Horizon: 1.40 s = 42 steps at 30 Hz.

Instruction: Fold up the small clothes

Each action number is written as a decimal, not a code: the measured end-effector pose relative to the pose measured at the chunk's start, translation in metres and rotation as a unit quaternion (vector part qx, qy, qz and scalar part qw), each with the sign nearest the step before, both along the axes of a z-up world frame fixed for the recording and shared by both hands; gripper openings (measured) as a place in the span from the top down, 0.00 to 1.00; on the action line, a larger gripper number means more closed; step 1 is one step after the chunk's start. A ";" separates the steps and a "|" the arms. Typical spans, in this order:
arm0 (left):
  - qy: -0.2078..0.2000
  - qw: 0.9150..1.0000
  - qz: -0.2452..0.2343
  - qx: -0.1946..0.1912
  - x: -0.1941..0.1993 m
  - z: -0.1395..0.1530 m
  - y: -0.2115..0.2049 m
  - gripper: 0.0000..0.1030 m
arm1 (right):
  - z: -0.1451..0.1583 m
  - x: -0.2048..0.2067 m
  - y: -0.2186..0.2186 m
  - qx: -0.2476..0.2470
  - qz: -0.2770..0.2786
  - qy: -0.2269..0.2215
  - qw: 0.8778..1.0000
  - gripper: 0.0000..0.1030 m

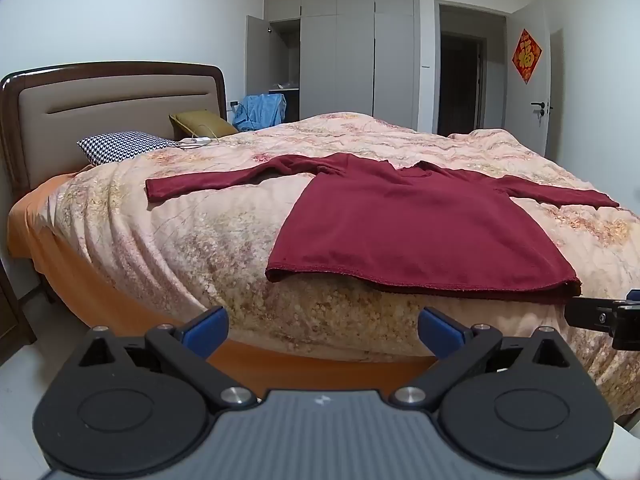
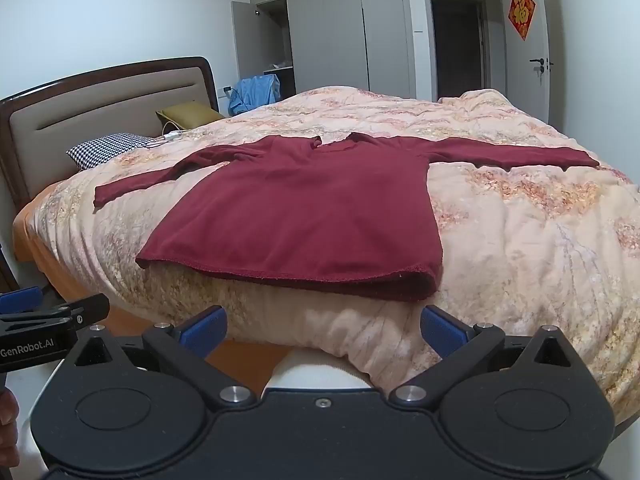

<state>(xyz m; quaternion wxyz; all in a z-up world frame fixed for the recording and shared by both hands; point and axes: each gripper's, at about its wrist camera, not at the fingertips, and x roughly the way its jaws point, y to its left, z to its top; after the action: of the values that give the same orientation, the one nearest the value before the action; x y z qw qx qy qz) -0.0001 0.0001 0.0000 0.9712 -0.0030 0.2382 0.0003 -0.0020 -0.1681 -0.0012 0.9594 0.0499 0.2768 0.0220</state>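
A dark red long-sleeved sweater [image 1: 412,220] lies flat on the bed, both sleeves spread out sideways, hem toward me near the bed's front edge; it also shows in the right wrist view [image 2: 304,216]. My left gripper [image 1: 322,330] is open and empty, just short of the bed edge below the hem's left part. My right gripper [image 2: 324,328] is open and empty, below the hem's right part. The right gripper's side shows at the right edge of the left wrist view [image 1: 604,316]; the left one shows at the left edge of the right wrist view [image 2: 52,316].
The sweater rests on a pink floral quilt [image 1: 200,232] over an orange sheet [image 1: 100,276]. A houndstooth pillow [image 1: 124,146], an olive cushion [image 1: 200,122] and a white charger with cable [image 1: 196,142] lie near the padded headboard [image 1: 112,108]. Grey wardrobes [image 1: 352,48] and a white door [image 1: 528,80] stand behind.
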 end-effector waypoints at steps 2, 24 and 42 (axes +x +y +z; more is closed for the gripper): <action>-0.001 1.000 0.001 0.000 0.000 0.000 0.000 0.00 | 0.000 0.000 0.000 -0.001 0.000 -0.001 1.000 0.00; 0.000 1.000 -0.001 0.001 0.000 0.001 -0.002 0.00 | -0.001 0.000 0.000 0.000 0.001 0.001 1.000 0.00; 0.001 1.000 -0.001 0.002 0.000 0.001 -0.002 0.00 | -0.001 0.001 -0.001 0.001 0.001 0.003 1.000 0.00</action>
<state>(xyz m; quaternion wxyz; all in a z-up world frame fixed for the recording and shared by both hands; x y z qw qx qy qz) -0.0001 -0.0023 0.0009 0.9710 -0.0009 0.2390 -0.0002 -0.0008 -0.1689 -0.0024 0.9584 0.0510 0.2799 0.0231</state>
